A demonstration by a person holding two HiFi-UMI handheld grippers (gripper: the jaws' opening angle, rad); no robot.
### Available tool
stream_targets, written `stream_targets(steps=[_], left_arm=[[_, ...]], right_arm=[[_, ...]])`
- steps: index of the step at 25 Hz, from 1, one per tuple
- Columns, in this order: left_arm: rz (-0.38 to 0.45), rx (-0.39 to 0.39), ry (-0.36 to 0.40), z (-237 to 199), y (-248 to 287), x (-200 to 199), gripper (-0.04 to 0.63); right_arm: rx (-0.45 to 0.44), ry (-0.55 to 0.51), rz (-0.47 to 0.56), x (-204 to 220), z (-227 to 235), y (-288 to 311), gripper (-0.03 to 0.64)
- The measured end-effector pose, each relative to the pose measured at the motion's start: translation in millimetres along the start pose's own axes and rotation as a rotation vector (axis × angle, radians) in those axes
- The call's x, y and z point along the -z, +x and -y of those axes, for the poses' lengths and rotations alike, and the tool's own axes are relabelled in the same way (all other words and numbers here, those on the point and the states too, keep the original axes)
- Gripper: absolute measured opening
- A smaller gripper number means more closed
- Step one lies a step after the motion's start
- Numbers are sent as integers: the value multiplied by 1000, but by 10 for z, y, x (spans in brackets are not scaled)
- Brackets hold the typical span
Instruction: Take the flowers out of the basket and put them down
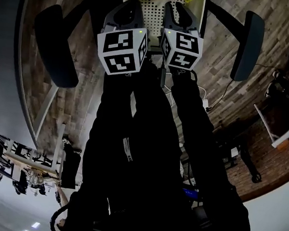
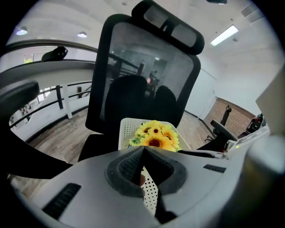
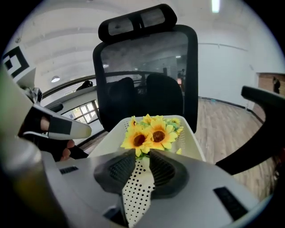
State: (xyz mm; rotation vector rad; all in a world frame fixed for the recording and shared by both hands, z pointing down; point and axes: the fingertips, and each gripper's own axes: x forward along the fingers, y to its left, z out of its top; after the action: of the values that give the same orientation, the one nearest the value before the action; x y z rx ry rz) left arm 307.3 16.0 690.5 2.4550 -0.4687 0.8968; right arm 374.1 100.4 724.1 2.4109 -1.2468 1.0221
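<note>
"Where are the flowers (image 3: 149,133)?"

"In the basket (image 3: 192,143) on the chair (image 3: 147,67). They are right in front of your right claw (image 3: 142,154), just past its tips."

"Is that claw ready?"

"Its jaws are a little apart, with nothing in them. Your left claw (image 2: 143,149) is pinched tight and empty. The flowers are ahead of it, a bit to its right."

"Which one should go?"

"The right one, I think. It looks nearer. The stems are hidden under the heads."
</note>
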Motion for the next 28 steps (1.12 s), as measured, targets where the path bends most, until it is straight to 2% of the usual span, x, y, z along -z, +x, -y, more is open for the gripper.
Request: stream_targets(steps=[4,8,13,17,21,28], left_arm=[[-47,-9,-8,-87,96,90,-3],[-65,-24,-2,-170,120,123,-3],[-52,-20,-8,-233,163,107,-3],[-36,-15,-1,-232,214,117,-3],[-29,-23,12,-299,218,147,-3],[-30,-34,18,-369,313,134,-3]], right_arm=[[5,-12,-53,152,30,163,123],[21,-8,-82,267,82,320,187],[69,-12,-84,377,185,650,356],[100,-27,-63,395,310,941,427],[109,-46,-22,307,294,1082,459],[129,-34,-13,273,335,1280,462]])
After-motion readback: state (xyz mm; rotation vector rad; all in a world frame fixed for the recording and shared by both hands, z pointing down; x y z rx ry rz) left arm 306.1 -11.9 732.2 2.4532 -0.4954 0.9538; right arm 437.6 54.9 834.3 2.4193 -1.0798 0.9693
